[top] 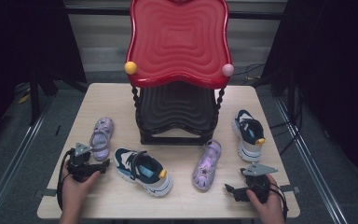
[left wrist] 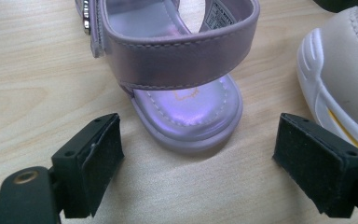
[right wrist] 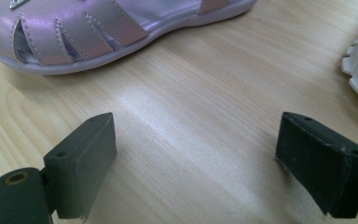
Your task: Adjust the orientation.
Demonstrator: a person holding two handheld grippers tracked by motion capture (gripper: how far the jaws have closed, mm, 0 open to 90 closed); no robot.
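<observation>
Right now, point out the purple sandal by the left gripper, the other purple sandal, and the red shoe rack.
Left purple sandal (left wrist: 186,116): left gripper view, on the heel of its insole.
Right purple sandal (top: 207,164): high view, on its upper.
Red shoe rack (top: 179,39): high view, on its top shelf.

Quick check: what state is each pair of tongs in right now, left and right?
Left tongs: open, empty, lined up on the heel of the purple sandal, not touching it.
Right tongs: open, empty, over bare table.

Lilac sandal (left wrist: 186,88) upright, heel toward left edge; second lilac sandal (right wrist: 98,32) front right.
</observation>
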